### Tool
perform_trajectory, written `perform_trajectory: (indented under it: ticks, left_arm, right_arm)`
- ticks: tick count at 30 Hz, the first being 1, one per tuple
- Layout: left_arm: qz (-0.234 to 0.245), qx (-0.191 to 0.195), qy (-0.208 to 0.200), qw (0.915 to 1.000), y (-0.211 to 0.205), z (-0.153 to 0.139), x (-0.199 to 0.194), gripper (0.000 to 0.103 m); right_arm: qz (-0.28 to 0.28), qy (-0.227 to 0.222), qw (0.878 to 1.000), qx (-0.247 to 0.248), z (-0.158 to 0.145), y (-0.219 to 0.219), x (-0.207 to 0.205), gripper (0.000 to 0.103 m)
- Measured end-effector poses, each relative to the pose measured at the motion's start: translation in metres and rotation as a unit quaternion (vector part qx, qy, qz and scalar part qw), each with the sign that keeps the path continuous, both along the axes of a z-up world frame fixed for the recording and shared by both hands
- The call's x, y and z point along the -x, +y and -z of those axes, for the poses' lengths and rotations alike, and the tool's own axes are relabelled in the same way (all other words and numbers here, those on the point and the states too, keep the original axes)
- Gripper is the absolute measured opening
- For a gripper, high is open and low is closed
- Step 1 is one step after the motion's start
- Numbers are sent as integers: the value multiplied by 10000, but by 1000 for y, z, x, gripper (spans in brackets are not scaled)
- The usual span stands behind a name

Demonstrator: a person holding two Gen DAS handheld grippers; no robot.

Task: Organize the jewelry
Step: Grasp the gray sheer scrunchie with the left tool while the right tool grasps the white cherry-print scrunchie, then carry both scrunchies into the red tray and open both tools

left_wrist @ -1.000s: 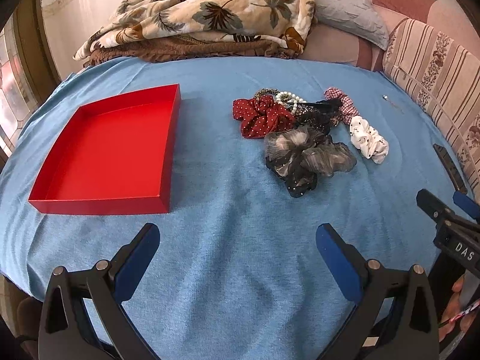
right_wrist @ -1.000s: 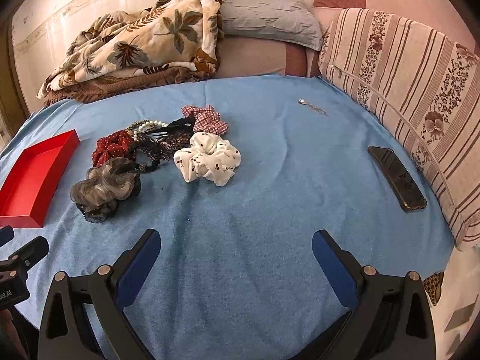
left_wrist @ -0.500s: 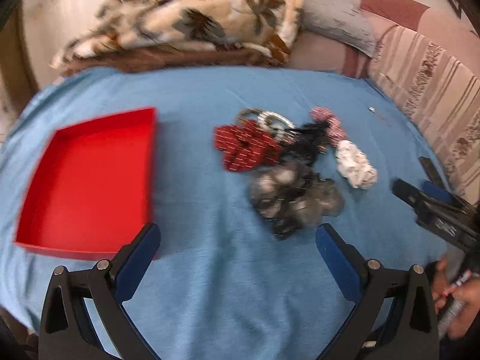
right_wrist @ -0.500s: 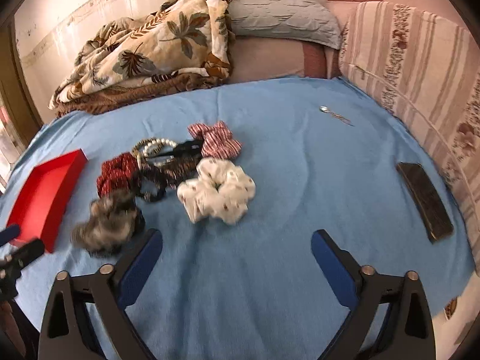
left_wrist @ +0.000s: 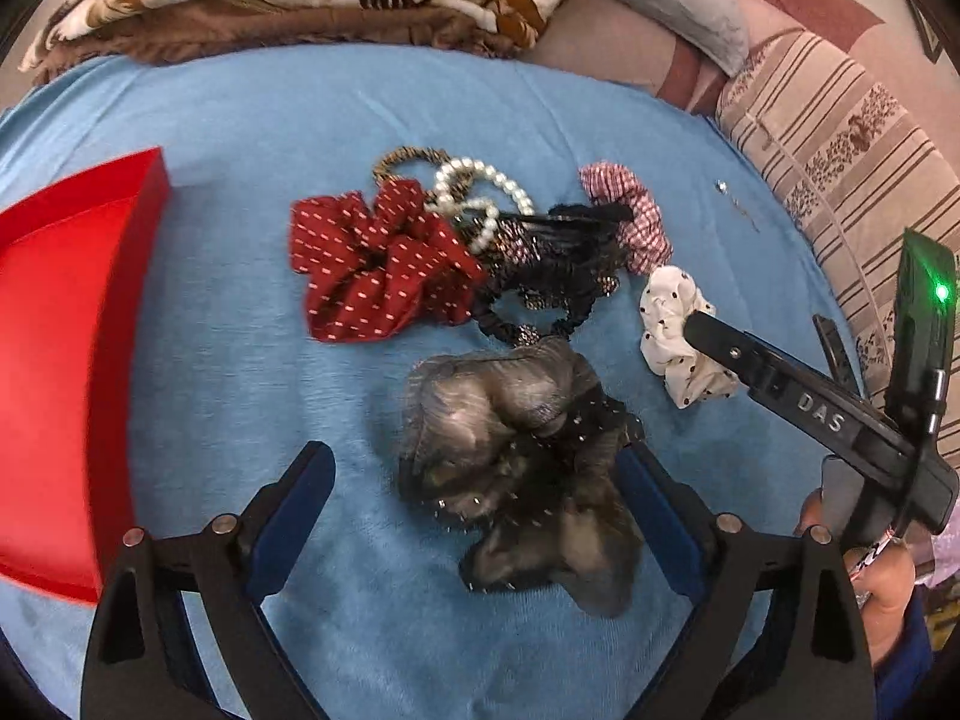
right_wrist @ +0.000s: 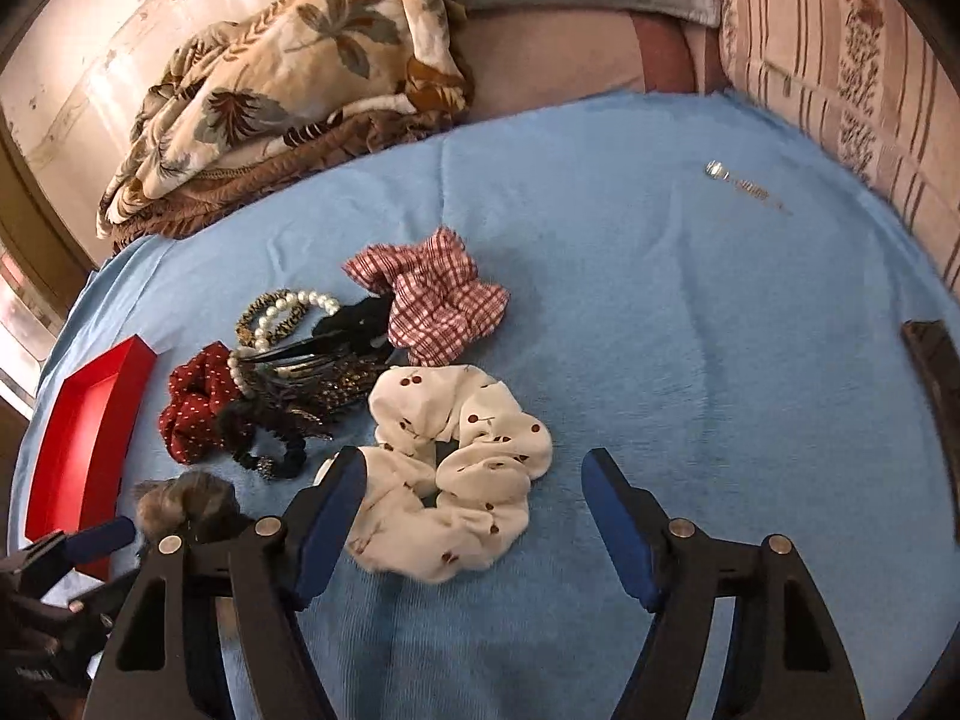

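Note:
A heap of hair things lies on the blue cloth: a grey-black sheer scrunchie (left_wrist: pixel 516 468), a red dotted scrunchie (left_wrist: pixel 378 264), a pearl bracelet (left_wrist: pixel 480 192), a black hair clip (left_wrist: pixel 564 228), a checked scrunchie (right_wrist: pixel 432 294) and a white cherry scrunchie (right_wrist: pixel 462 468). My left gripper (left_wrist: pixel 474 516) is open, its fingers around the grey scrunchie. My right gripper (right_wrist: pixel 474 516) is open, its fingers around the near part of the white scrunchie. A red tray (left_wrist: pixel 60 348) lies at the left.
A folded floral blanket (right_wrist: pixel 288 78) and pillows lie at the back. A striped cushion (right_wrist: pixel 852 60) lines the right side. A dark phone (right_wrist: pixel 936 372) lies at the right edge of the cloth, a small metal pin (right_wrist: pixel 738 183) farther back.
Both grippers have moved forward and down to the heap. The left now straddles the grey scrunchie, the right the white one. Both stay open.

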State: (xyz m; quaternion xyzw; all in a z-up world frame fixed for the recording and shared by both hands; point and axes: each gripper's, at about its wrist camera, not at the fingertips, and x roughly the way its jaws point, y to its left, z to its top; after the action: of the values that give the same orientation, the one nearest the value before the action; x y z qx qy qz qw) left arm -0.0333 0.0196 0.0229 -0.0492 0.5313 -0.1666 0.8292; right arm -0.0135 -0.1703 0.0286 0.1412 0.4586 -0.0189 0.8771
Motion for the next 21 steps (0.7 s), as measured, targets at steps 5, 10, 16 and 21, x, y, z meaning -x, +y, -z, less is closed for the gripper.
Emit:
perform_trajectory:
  ticks: [5,10,16,21]
  left_arm:
    - [233,-32,247,9994,-12,14,-1,28]
    - [325,3,-14,9995,-13,2,12,19]
    - [368,165,-274,9988,6,-25,38,18]
    - [136,315,-545,9979,44,-47,56,18]
  right_arm:
    - [36,88,9999,-98,9,0,-2,42]
    - [-61,39,9998,-204,3,5,7,14]
    - [-155,-192,9994,-222,-22,16,29,13]
    - [-395,-365,9985,-121,-44,41,42,13]
